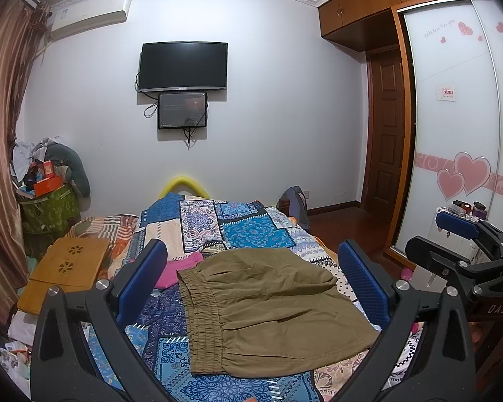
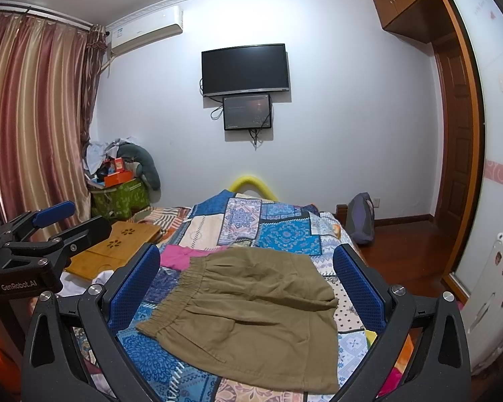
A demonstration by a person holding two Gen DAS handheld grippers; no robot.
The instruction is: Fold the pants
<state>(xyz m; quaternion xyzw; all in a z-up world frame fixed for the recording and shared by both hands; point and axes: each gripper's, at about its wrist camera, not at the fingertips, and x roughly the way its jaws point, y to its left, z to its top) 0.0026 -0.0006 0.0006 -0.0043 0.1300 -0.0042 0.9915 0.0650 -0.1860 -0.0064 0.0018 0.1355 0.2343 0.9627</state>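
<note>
On bed, folded khaki pants (image 1: 271, 305), left tool (image 1: 251, 281) "GenRobot.AI" & right tool (image 2: 246, 284) "DAS" both released

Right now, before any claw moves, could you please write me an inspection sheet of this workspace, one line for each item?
Surface: bed with patchwork quilt, mostly covered in cloth.
Job's things: khaki pants lie on the quilt, already folded into a compact stack, elastic waistband toward the left.
Clutter: pink cloth beside the pants; wooden lap tray on the bed's left side.
Grippers: left claw open, holding nothing; right claw open, holding nothing; both above the pants.
Cables: wires hang under the wall television and the small screen.
Surroundings: striped curtain, air conditioner, wooden door, green storage box.
</note>
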